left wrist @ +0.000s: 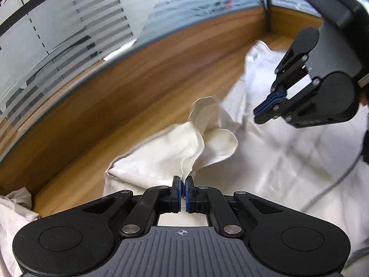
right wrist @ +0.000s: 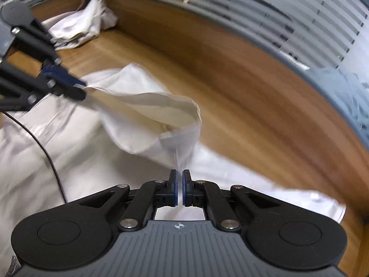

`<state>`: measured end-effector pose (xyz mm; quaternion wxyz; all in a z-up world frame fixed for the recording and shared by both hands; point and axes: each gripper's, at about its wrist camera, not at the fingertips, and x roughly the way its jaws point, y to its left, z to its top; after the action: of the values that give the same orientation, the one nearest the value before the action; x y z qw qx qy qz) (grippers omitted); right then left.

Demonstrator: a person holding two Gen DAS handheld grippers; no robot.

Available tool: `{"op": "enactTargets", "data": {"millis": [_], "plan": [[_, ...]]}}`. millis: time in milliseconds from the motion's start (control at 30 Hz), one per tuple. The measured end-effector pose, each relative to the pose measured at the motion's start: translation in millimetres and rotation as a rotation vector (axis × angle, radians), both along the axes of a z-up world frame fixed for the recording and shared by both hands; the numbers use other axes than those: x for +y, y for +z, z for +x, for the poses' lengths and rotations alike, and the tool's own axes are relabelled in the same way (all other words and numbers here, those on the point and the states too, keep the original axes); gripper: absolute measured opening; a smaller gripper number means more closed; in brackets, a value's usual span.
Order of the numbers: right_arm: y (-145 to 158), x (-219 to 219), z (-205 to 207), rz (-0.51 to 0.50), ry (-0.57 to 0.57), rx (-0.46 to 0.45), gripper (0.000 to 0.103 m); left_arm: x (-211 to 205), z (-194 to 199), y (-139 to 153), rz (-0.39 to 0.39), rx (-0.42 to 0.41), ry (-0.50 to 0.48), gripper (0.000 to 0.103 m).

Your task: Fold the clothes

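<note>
- Left wrist view shows the left gripper at 6 o'clock with its jaws pressed together on a thin edge of the white garment, which rises in a soft fold toward the frame centre.
- Right gripper, at 2 o'clock in that view, has its jaws closed as well; from its own camera the right gripper pinches a fine, almost see-through pleat of the same white garment.
- Between the two grips the cloth hangs as a loose, curling band, while the rest lies spread on the wooden table from centre to 4 o'clock.
- Judging by how it droops and wrinkles, the fabric is light, thin and limp: it will sag, not hold a crease by itself, and could slide out of a shallow pinch.
- Best holds appear to be hems or corners, taken deep between the pads, with the edge kept taut.
- A second crumpled white cloth sits at 11 o'clock in the right wrist view, well apart.
- A dark cable crosses the garment at 8 o'clock and might snag.
</note>
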<state>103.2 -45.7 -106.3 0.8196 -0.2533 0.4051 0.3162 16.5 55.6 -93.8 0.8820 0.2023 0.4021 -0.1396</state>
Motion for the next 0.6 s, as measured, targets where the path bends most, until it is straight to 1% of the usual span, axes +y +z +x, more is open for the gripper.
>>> {"op": "enactTargets", "data": {"millis": [100, 167, 233, 300, 367, 400, 467, 500, 600], "plan": [[0, -6, -33, -0.022, -0.014, 0.008, 0.004, -9, -16, -14, 0.039, 0.008, -0.010, 0.006], [4, -13, -52, -0.037, -0.050, 0.009, 0.004, -14, -25, -25, 0.060, 0.021, -0.009, 0.008], [12, -25, -68, -0.036, -0.106, 0.013, 0.004, -9, -30, -27, 0.054, 0.034, -0.002, 0.009], [22, -40, -81, -0.042, -0.175, 0.015, 0.009, -10, -42, -28, 0.033, 0.034, 0.000, 0.013], [30, -53, -90, -0.058, -0.250, 0.010, 0.013, -10, -53, -24, 0.010, 0.023, 0.010, 0.023], [34, -61, -92, -0.058, -0.287, 0.011, 0.014, -10, -58, -19, -0.003, 0.013, 0.019, 0.026], [43, -81, -93, -0.045, -0.349, 0.015, 0.015, -10, -68, -10, -0.029, -0.007, 0.036, 0.040], [47, -91, -93, -0.040, -0.376, 0.016, 0.016, -11, -70, -4, -0.046, -0.019, 0.055, 0.042], [57, -121, -85, -0.012, -0.436, 0.009, 0.018, -18, -69, 8, -0.088, -0.021, 0.112, 0.042]]}}
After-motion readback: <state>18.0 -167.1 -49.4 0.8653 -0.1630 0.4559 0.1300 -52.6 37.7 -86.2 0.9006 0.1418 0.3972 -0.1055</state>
